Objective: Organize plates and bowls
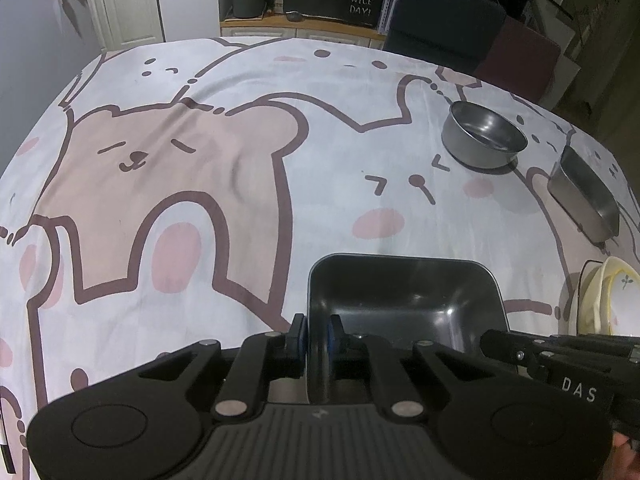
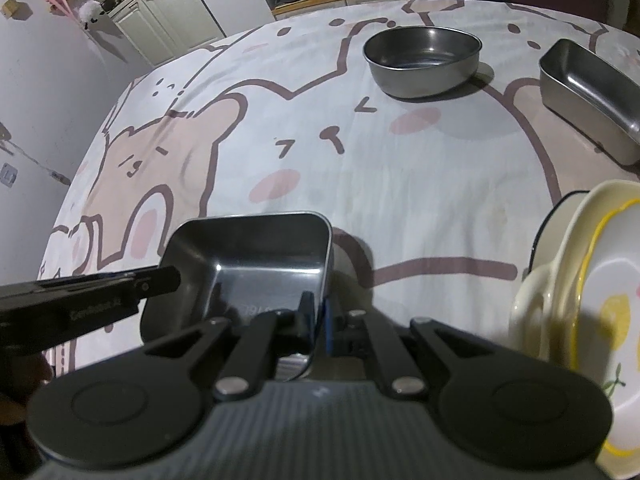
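A rectangular steel tray (image 1: 400,292) (image 2: 256,248) rests on the bear-print tablecloth (image 1: 200,184) near the front edge. My left gripper (image 1: 319,334) straddles the tray's left wall; its blue pads still touch the wall while the jaws are opening slightly. My right gripper (image 2: 319,322) is shut on the tray's right wall. Each gripper's black finger shows in the other view, the right one (image 1: 500,340) and the left one (image 2: 160,280).
A round steel bowl (image 1: 484,136) (image 2: 422,60) stands further back. A second rectangular steel tray (image 1: 584,196) (image 2: 592,92) lies to its right. Stacked cream and yellow plates (image 1: 612,300) (image 2: 580,280) sit at the right. Chairs stand behind the table.
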The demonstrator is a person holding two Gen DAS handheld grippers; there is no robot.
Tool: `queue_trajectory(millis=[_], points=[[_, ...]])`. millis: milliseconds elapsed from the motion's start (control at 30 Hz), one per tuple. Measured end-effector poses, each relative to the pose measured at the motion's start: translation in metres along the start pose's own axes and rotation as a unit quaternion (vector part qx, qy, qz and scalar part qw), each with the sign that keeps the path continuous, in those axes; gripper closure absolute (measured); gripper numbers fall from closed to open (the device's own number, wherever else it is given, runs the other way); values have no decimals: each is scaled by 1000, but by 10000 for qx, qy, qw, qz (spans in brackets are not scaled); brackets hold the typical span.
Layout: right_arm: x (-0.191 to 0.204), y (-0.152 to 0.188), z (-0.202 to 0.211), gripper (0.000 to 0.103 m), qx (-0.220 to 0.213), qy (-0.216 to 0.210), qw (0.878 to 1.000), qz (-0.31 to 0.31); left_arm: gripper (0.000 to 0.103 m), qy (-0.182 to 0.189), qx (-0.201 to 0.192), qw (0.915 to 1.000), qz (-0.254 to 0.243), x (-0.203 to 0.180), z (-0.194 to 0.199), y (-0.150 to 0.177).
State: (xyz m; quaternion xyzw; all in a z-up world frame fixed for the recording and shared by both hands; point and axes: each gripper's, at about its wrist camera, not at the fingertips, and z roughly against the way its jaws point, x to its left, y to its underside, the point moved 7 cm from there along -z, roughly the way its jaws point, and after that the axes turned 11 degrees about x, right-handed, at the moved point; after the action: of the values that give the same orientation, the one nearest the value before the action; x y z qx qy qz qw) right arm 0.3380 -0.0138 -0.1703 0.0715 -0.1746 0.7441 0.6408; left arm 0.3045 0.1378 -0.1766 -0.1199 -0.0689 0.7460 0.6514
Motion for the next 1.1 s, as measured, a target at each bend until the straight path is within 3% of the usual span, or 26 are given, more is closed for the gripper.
queue_trajectory(millis=[533, 1100], points=[[-1, 3, -3, 96, 124, 24, 9999, 26, 90, 45, 86, 9999, -43, -1, -2, 2], [-4, 5, -8, 93, 285, 24, 9996, 13, 80, 121, 256, 9994, -184, -2, -8, 8]])
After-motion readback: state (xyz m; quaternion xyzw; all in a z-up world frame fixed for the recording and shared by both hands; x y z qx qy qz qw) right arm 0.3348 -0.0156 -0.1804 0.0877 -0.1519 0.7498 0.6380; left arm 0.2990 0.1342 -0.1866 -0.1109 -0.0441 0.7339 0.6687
